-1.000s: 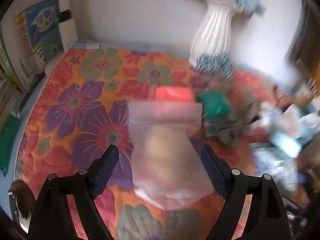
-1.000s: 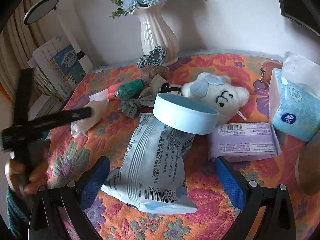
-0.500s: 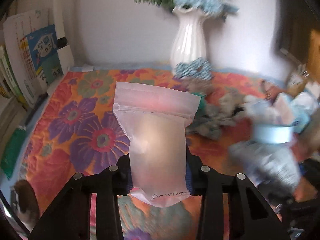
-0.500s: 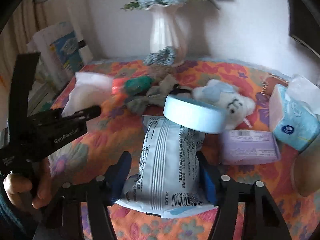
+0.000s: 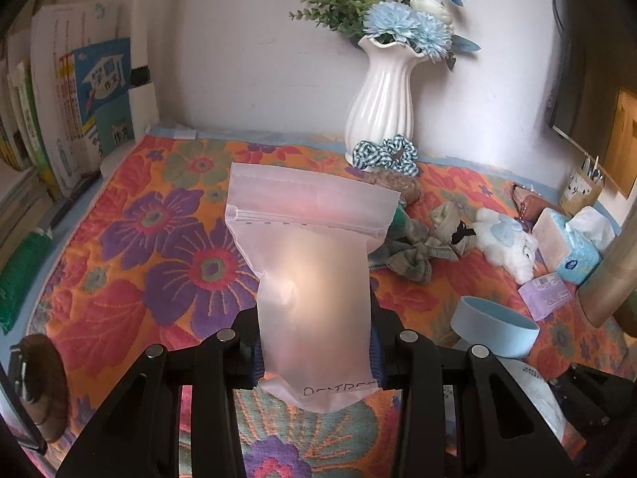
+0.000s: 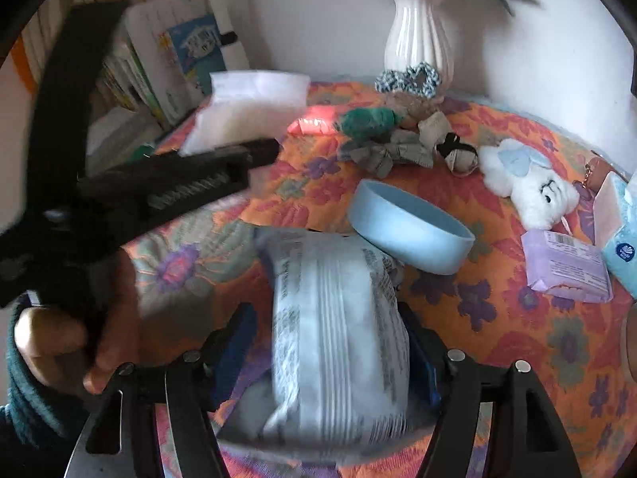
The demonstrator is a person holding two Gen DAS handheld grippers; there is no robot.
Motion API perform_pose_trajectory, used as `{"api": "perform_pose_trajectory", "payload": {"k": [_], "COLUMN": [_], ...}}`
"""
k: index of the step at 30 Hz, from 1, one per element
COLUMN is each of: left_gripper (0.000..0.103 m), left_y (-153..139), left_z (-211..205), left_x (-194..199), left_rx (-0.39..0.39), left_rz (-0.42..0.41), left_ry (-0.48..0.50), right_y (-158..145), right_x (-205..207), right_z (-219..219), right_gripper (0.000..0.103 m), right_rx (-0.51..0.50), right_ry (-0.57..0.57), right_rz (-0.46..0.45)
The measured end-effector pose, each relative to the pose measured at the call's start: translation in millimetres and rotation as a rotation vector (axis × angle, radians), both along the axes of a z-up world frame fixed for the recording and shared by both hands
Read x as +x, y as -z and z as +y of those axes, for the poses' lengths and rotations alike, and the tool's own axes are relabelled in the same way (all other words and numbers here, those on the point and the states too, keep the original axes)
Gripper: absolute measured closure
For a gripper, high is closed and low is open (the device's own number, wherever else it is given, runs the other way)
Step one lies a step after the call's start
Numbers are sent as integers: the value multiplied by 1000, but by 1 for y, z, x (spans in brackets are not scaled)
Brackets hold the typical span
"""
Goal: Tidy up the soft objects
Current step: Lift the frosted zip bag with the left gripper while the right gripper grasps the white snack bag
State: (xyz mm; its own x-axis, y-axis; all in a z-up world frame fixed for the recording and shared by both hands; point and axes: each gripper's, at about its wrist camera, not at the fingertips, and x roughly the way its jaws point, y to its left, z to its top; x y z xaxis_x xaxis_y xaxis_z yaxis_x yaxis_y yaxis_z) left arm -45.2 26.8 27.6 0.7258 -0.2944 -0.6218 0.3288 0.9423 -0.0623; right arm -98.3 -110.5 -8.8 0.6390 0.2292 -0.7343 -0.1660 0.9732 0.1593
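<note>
My left gripper is shut on a frosted zip bag, which stands upright above the flowered cloth. From the right wrist view the same bag sticks out of that gripper's tip at the left. A white and blue wipes pack lies between the jaws of my right gripper, which are opening. Its left pad stands off the pack and its right pad is against the pack's side. The pack is blurred and tilted.
A light blue bowl sits just beyond the pack. Behind it are a white plush, grey-green bows, a checked scrunchie and a white vase. A purple packet and tissue box lie right; books stand left.
My left gripper closed on the zip bag and raised it upright. My right gripper closed in around the wipes pack, then its left pad came away; the pack has tilted.
</note>
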Motion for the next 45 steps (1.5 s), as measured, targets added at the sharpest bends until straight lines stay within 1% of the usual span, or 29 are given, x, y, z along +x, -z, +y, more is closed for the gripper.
{"api": "perform_pose_trajectory", "payload": {"k": [3, 4, 5, 8, 13, 14, 16, 18, 20, 24, 28, 31, 35, 40, 45], "left_gripper": [67, 67, 67, 67, 67, 66, 66, 66, 66, 67, 67, 67, 67, 67, 67], "left_y": [0, 0, 0, -1, -1, -1, -2, -4, -6, -8, -9, -15, -26, -40, -52], "left_z": [0, -1, -2, -1, 3, 3, 4, 4, 5, 12, 13, 8, 1, -24, -63], "left_x": [1, 0, -1, 0, 3, 3, 2, 0, -2, -12, -36, -55, -75, -104, -133], "left_rx": [9, 12, 13, 12, -11, -15, -20, -23, -38, -108, -114, -117, -148, -183, -168], "left_rz": [1, -1, -2, -2, 17, 19, 16, 5, 0, 32, 41, 60, 69, 76, 70], "left_ry": [-6, -4, -3, -3, -8, -9, -10, -8, 3, 59, 82, 126, 193, 313, 436], "right_y": [1, 1, 1, -1, -5, -5, -8, -11, -14, -22, -33, -36, -38, -43, -51], "right_x": [3, 3, 2, -1, -7, -9, -16, -24, -28, -42, -63, -80, -110, -150, -185], "right_z": [5, 8, 7, 11, 16, 20, 27, 31, 33, 32, 16, -2, -32, -72, -110], "right_gripper": [35, 36, 40, 48, 52, 55, 57, 57, 57, 58, 58, 58, 58, 58, 58], "right_rx": [-44, -62, -73, -72, -71, -80, -98, -95, -71, -88, -70, -51, -18, 42, 57], "right_ry": [4, 3, 1, -23, -52, -58, -74, -74, -66, -38, 3, 50, 127, 227, 334], "right_rz": [-12, -17, -22, -42, -67, -80, -107, -125, -127, -141, -165, -168, -181, -209, -240]}}
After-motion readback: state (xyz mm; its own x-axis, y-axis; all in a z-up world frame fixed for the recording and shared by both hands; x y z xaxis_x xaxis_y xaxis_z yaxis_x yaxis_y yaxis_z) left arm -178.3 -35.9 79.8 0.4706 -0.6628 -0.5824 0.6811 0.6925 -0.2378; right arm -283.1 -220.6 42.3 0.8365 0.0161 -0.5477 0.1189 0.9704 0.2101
